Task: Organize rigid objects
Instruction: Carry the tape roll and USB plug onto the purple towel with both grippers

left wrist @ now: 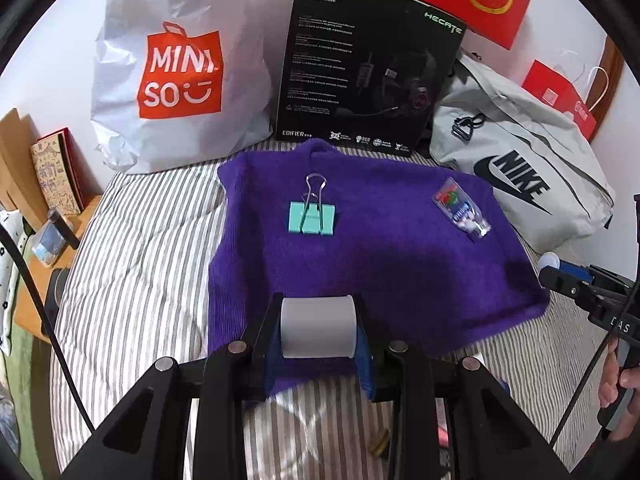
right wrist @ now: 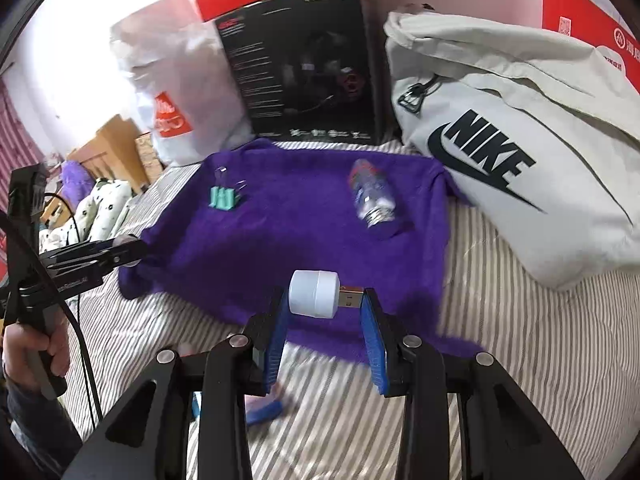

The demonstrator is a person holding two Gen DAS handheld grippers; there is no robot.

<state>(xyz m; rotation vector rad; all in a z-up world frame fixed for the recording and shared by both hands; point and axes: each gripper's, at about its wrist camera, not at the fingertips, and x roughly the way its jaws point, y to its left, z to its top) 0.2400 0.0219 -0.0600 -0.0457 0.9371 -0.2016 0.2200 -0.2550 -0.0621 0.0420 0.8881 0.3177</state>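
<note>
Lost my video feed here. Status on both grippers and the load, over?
Left hand-held gripper shut on white spool. Right hand-held gripper shut on white USB lamp. Binder clip and small bottle lie on purple cloth. Nothing blocking.

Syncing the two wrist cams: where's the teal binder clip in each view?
Left wrist: teal binder clip sits just left of picture centre, on the purple cloth, wire handles pointing away towards the black headset box.
Right wrist: same clip is in the left-centre, near the cloth's far-left corner, smaller and slightly blurred.
Shared landmark: the black headset box stands behind the cloth in both views.
</note>
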